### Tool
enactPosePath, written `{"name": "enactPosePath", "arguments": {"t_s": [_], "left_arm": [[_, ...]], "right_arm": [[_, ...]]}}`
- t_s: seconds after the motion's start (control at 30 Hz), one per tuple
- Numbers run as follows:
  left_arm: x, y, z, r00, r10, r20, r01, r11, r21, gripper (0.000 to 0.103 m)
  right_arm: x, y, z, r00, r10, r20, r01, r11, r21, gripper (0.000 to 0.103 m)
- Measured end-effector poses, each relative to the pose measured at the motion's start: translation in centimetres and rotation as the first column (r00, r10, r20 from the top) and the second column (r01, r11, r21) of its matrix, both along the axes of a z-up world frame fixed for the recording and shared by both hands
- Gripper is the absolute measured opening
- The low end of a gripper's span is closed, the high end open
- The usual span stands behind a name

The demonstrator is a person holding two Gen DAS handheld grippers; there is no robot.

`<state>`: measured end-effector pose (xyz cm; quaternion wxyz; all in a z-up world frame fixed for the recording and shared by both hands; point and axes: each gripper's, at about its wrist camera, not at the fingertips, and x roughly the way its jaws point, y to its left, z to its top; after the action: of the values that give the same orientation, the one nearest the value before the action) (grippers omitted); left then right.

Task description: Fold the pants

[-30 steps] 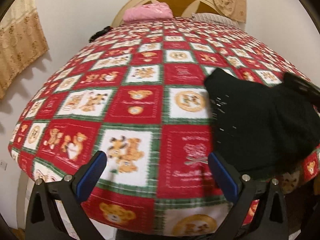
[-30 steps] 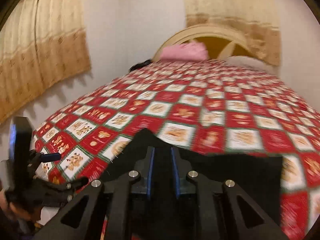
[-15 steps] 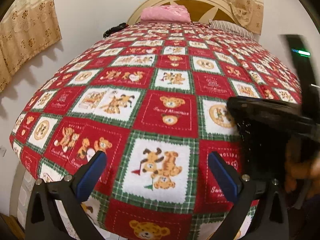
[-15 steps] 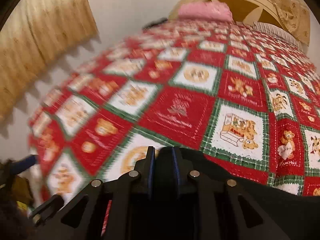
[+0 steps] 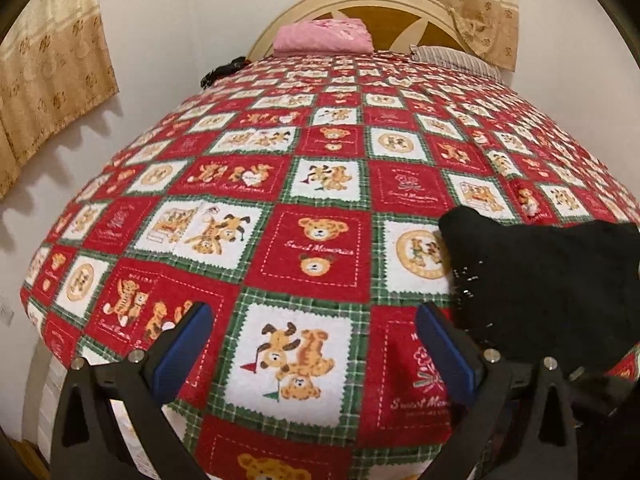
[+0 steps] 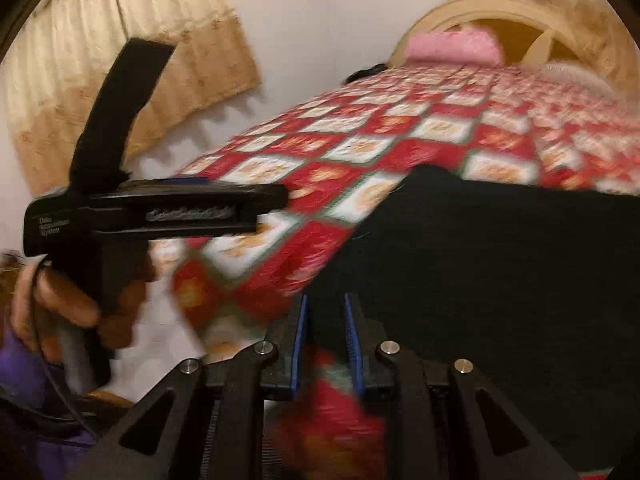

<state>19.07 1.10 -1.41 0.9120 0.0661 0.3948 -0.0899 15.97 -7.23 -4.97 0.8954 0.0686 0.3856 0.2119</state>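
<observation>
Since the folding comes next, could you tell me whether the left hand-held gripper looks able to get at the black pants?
Probably yes: the left hand-held gripper is open, and the black pants lie just beside its right finger on the bedspread, nothing between.

My left gripper (image 5: 312, 344) sits at the bottom of its frame, jaws wide apart. My right gripper (image 6: 326, 342), bottom centre, has jaws narrowly parted and opening. My left hand (image 6: 60, 304) grips its handle at lower left.

Black pants (image 5: 552, 280) cut off at right edge; bedspread (image 6: 360, 148) motion-blurred in right wrist view.
</observation>
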Motion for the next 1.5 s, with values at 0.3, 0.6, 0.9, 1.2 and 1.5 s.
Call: {"name": "enactPosePath", "arguments": {"t_s": [0.3, 0.6, 0.9, 1.2, 1.5], "left_arm": [[-0.1, -1.0, 0.4, 0.999, -0.047, 0.021, 0.047, 0.999, -0.009, 0.103], [0.7, -5.8, 1.2, 0.988, -0.149, 0.037, 0.151, 0.987, -0.053, 0.103], [0.7, -10.1, -0.9, 0.981, -0.187, -0.040, 0.184, 0.980, -0.072, 0.103], [0.6, -9.4, -2.3, 0.978, -0.177, -0.108, 0.155, 0.970, -0.186, 0.103], [0.1, -8.1, -2.9, 0.967, -0.220, -0.129, 0.173, 0.937, -0.305, 0.103]], "right_arm": [[-5.0, -4.9, 4.6, 0.992, -0.075, 0.100, 0.073, 0.997, 0.028, 0.025], [-9.5, -18.2, 9.2, 0.717, -0.631, 0.295, 0.662, 0.750, -0.006, 0.089], [-8.7, -20.1, 3.6, 0.673, -0.726, 0.142, 0.738, 0.671, -0.070, 0.089], [-9.6, -18.2, 2.3, 0.653, -0.735, 0.184, 0.756, 0.645, -0.111, 0.089], [-9.3, -16.3, 1.9, 0.712, -0.679, 0.179, 0.702, 0.697, -0.147, 0.085]]}}
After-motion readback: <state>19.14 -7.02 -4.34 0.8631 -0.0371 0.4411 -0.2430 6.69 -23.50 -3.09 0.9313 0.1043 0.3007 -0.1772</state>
